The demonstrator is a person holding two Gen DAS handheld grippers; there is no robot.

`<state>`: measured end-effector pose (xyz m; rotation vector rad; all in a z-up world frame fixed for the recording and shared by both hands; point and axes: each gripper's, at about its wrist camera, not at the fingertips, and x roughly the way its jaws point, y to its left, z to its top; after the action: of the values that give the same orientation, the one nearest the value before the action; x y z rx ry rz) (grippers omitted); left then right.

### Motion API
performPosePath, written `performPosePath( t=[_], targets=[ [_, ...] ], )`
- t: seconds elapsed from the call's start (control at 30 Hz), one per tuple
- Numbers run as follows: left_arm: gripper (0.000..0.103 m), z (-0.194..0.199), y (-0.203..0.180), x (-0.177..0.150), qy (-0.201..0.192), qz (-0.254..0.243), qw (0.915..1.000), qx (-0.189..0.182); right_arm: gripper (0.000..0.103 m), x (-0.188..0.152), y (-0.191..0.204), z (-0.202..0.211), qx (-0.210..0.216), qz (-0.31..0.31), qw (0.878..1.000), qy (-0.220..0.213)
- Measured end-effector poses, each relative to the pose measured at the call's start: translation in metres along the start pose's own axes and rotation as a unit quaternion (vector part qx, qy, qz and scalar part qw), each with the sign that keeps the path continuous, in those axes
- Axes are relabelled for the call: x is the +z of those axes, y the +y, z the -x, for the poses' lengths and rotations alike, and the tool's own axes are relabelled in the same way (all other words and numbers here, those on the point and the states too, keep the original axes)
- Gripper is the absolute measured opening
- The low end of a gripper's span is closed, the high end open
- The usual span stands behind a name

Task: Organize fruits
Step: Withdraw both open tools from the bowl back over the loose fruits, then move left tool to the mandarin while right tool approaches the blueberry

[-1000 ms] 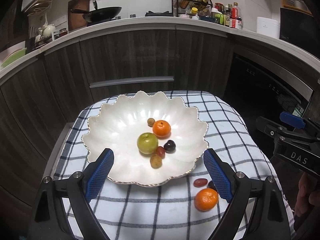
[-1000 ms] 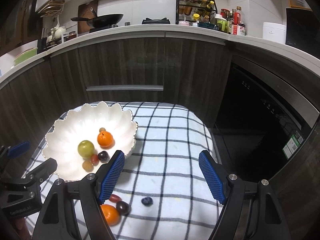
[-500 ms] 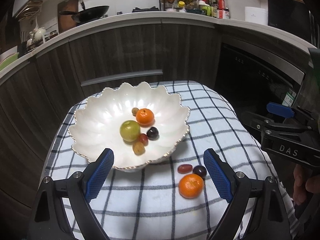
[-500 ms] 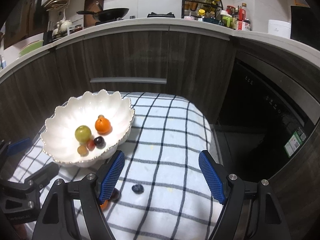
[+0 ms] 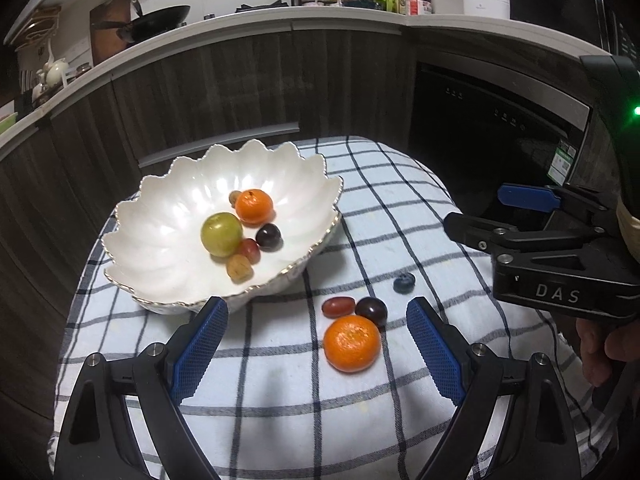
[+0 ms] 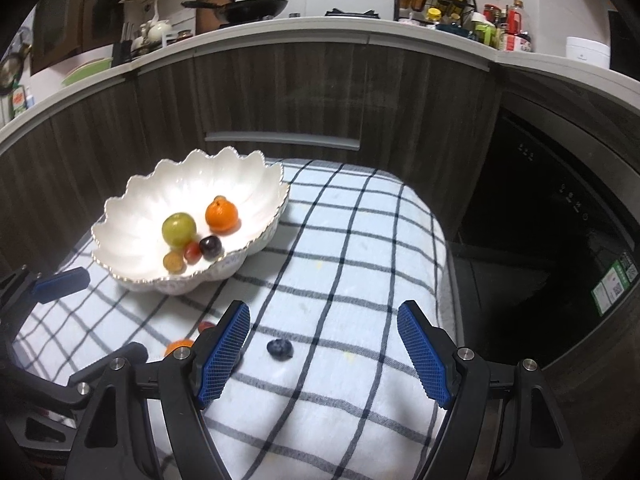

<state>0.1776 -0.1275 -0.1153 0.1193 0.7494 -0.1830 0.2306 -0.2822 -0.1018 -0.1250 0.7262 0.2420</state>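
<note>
Checked cloth (image 5: 280, 380) covers the small table in front of the dark cabinets. Scalloped white bowl (image 5: 168, 216) sits far-left on it, holding a green fruit (image 5: 221, 233), a tangerine (image 5: 253, 206), a dark grape (image 5: 268, 236), a red grape (image 5: 249, 249) and two brownish small fruits. Loose on the cloth, near-right of the bowl: second tangerine (image 5: 352, 343), touching a dark grape (image 5: 371, 310) and a red grape (image 5: 338, 306); blueberry (image 6: 279, 348) apart, further right. Left gripper (image 5: 316, 344) jaws spread wide, empty, loose tangerine between them. Right gripper (image 6: 323, 352) jaws spread, empty, blueberry between them, untouched.
</note>
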Motion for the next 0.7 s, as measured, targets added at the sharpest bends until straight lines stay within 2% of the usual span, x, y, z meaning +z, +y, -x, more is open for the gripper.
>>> performPosePath(
  t=[0.47,0.7],
  targets=[
    [0.081,-0.025,-0.016,-0.017,0.020,-0.028,0.9994,-0.009,0.076,-0.020,0.005,-0.026,0.034,0.037,0.998,0.026],
    [0.070,-0.034,-0.019,-0.023,0.028,-0.034,0.9990,-0.012,0.063,-0.026,0.008,-0.042,0.053,0.050,0.996,0.041]
  ],
)
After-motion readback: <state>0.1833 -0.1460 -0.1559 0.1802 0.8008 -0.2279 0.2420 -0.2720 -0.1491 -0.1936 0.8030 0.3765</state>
